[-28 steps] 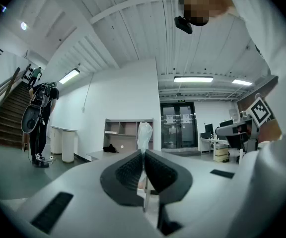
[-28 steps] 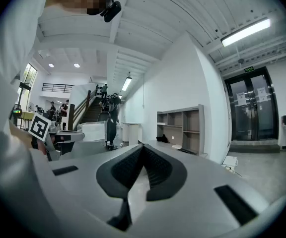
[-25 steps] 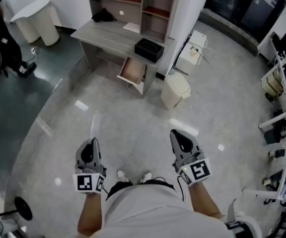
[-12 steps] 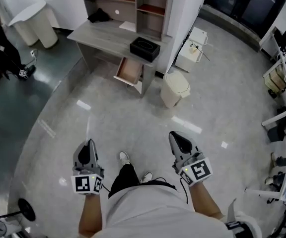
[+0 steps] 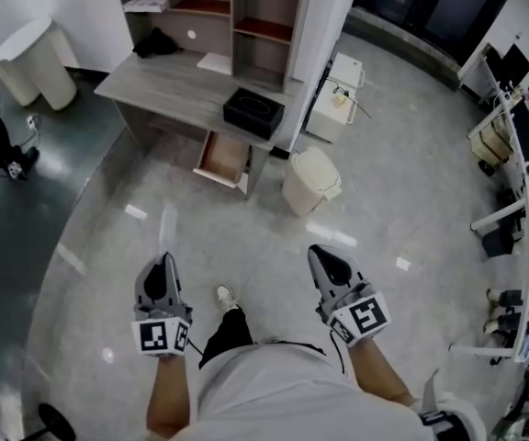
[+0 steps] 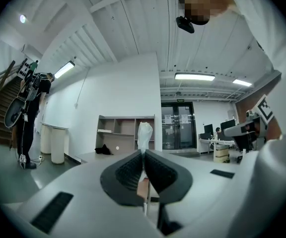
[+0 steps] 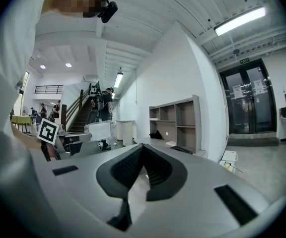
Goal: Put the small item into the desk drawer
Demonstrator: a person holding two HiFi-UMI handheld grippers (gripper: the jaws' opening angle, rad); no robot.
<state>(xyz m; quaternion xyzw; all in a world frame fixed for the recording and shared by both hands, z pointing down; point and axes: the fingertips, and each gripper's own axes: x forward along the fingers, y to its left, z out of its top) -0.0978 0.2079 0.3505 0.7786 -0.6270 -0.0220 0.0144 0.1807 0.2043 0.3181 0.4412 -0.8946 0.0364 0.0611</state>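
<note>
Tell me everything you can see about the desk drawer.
The drawer is pulled open from under the grey desk top, near its right end, below the black box. Its inside looks like pale reddish-brown wood with lighter walls; nothing shows in it. A white bin stands apart on its right.

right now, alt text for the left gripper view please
The left gripper is shut on a small white item that sticks up past its tips. Beyond it, a grey desk with open shelves stands against a white wall.
</note>
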